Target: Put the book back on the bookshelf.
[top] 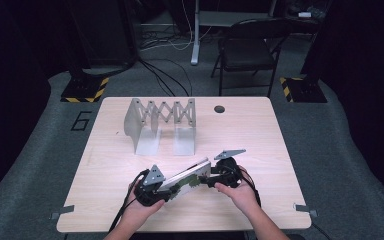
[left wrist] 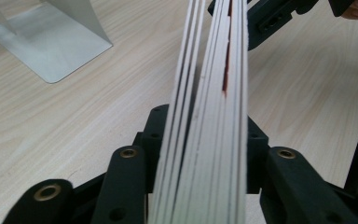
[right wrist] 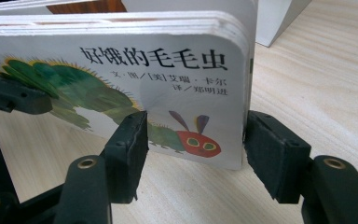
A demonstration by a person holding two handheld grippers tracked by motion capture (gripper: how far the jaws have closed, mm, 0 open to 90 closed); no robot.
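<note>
Cardboard book [top: 187, 177] is held between two grippers, near the metal rack [top: 161, 125]. Left gripper [top: 156, 192] clamps one end; right gripper [top: 211, 181] clamps the other, likely steadying it for shelving.

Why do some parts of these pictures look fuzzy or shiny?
In the left gripper view, the board book's page edges sit so near the camera that they blur, while the wooden table behind stays sharper. In the right gripper view, a soft glare whitens the cover beside the caterpillar. In the high view, light falls on the table and the room around stays dark.
</note>
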